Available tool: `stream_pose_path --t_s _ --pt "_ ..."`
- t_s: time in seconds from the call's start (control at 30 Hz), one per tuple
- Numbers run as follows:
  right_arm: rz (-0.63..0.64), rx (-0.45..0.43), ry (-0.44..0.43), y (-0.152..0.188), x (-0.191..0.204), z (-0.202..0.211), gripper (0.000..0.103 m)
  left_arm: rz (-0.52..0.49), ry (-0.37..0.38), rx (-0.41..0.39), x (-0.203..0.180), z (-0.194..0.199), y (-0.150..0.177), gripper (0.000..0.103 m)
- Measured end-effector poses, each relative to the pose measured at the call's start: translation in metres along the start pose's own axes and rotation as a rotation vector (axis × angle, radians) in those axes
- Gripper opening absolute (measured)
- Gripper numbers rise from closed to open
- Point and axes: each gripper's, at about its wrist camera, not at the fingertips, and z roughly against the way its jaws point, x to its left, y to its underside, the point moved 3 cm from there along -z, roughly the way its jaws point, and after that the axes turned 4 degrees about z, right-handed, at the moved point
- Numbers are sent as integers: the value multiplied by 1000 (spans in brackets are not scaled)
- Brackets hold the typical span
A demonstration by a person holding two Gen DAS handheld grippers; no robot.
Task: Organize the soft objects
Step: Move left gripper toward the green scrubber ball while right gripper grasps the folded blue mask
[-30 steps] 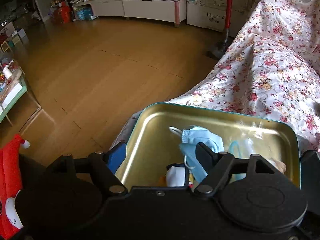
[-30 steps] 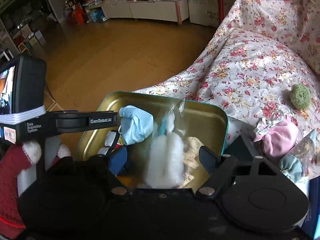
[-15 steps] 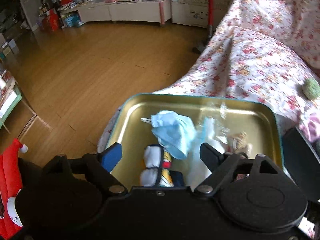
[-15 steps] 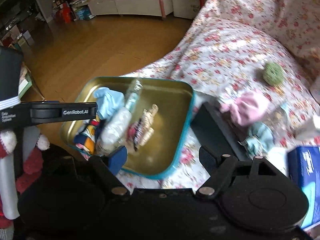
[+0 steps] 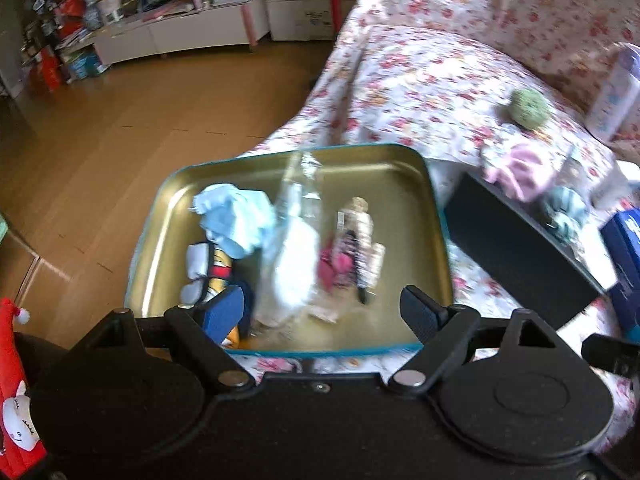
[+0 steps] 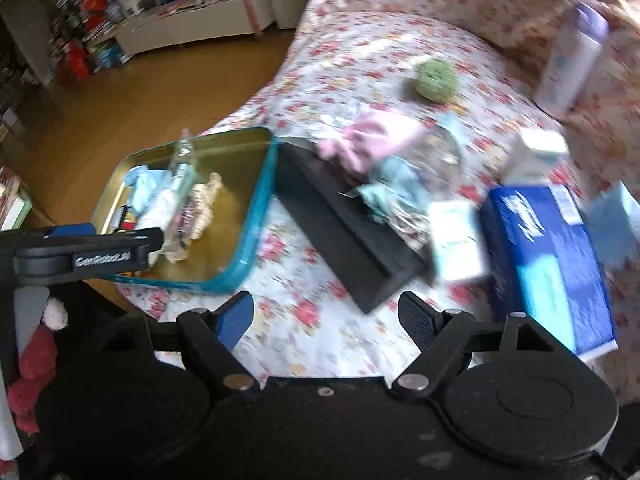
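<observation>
A gold tin tray with a teal rim sits on the flowered bed cover. In it lie a light blue face mask, a clear bag of white stuffing, rolled socks and a pink and beige bundle. My left gripper is open and empty over the tray's near edge. My right gripper is open and empty above the bed cover, right of the tray. A pink pouch, a teal-grey cloth and a green fuzzy ball lie on the bed.
A black flat box lies right of the tray. A blue tissue pack, small white cartons and a white bottle stand at the right. Wooden floor lies to the left, a red plush at lower left.
Both grippers have pulled back and swung right, away from the tray. The right gripper let go of the white stuffing bag, which now lies in the tray.
</observation>
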Motion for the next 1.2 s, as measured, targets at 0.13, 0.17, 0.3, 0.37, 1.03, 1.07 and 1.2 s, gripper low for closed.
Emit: stream_pose_path --t_s 0.13,0.17,0.3,0.37,1.03,1.07,1.2 --pt "-65 -5 38 14 -28 9 79 -30 28 2 -17 7 7 83" --pt "-81 -9 48 16 -35 11 79 -40 34 1 -22 9 8 83" --pt "-155 -34 81 22 -63 20 79 -82 57 -5 -41 15 11 83" --pt "-185 -51 101 23 -76 26 80 -103 66 -10 -50 18 11 83" --pt "-352 -186 414 -33 -187 26 83 -216 120 1 -109 26 16 83" --pt "-358 -186 432 -36 -193 23 83 -217 121 3 -111 26 16 84" --pt "-445 -157 425 -43 -223 10 83 -219 127 9 -118 24 16 84"
